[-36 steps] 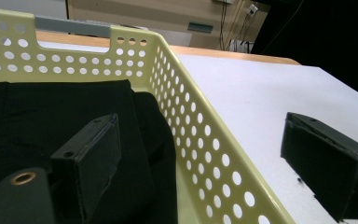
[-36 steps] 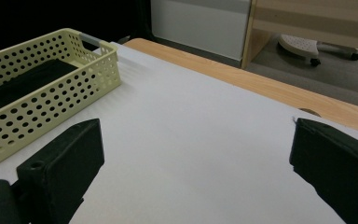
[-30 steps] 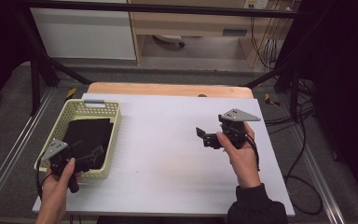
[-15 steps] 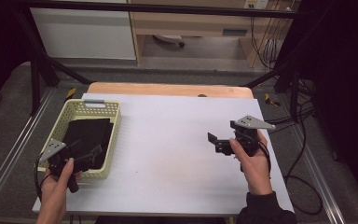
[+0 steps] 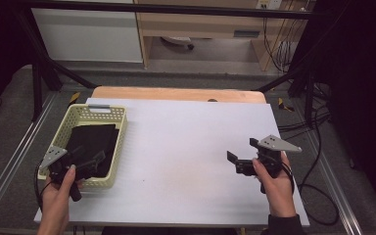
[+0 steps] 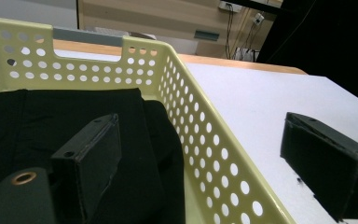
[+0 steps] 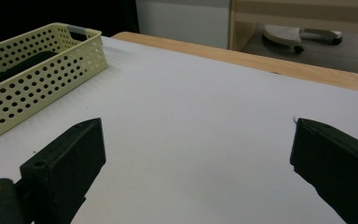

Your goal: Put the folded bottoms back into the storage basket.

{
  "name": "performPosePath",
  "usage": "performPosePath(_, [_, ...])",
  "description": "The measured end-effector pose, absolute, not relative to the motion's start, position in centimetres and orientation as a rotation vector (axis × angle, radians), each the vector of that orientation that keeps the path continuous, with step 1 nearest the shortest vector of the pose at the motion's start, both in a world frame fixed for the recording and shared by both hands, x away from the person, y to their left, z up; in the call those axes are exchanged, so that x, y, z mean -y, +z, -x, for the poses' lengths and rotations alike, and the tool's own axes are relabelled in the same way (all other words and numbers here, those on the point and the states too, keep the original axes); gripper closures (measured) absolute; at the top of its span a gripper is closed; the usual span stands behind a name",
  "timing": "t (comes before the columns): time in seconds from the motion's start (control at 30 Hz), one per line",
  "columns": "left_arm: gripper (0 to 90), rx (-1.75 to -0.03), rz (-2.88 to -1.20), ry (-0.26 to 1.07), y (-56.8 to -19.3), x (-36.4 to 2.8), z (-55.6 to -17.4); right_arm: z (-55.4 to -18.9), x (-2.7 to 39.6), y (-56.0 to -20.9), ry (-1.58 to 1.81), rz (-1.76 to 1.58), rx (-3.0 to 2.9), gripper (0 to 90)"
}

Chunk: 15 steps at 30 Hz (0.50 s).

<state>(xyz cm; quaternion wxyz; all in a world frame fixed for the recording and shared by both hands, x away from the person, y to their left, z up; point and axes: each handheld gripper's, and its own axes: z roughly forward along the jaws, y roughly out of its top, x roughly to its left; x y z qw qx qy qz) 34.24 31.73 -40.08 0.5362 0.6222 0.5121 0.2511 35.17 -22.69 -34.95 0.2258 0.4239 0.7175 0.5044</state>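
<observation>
A pale yellow perforated basket (image 5: 121,128) stands at the left of the white table (image 5: 186,142), with folded black cloth (image 5: 92,139) inside. My left gripper (image 5: 94,161) hangs open at the basket's near right corner. In the left gripper view the left gripper (image 6: 200,140) straddles the basket wall (image 6: 205,140): one jaw is over the black cloth (image 6: 51,121), the other outside over the table. My right gripper (image 5: 242,151) is held open above the table's right side. In the right gripper view the right gripper (image 7: 198,135) has nothing between its jaws.
A wooden strip (image 5: 176,93) runs along the table's far edge. In the right gripper view the basket (image 7: 37,79) sits far off at upper left. Cables (image 5: 318,147) trail on the floor right of the table. A metal frame (image 5: 44,73) stands behind the basket.
My right gripper has drifted right and toward the near edge, still open. The left gripper has stayed at the basket's corner.
</observation>
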Motion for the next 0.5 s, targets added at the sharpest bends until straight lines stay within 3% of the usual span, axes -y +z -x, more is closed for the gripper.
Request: performPosePath(0.5, [12.1,-1.207,-1.495,0.593,-40.0,-31.7,-34.3,-32.7,24.3,-39.5,1.365,-1.200,-1.901,2.9])
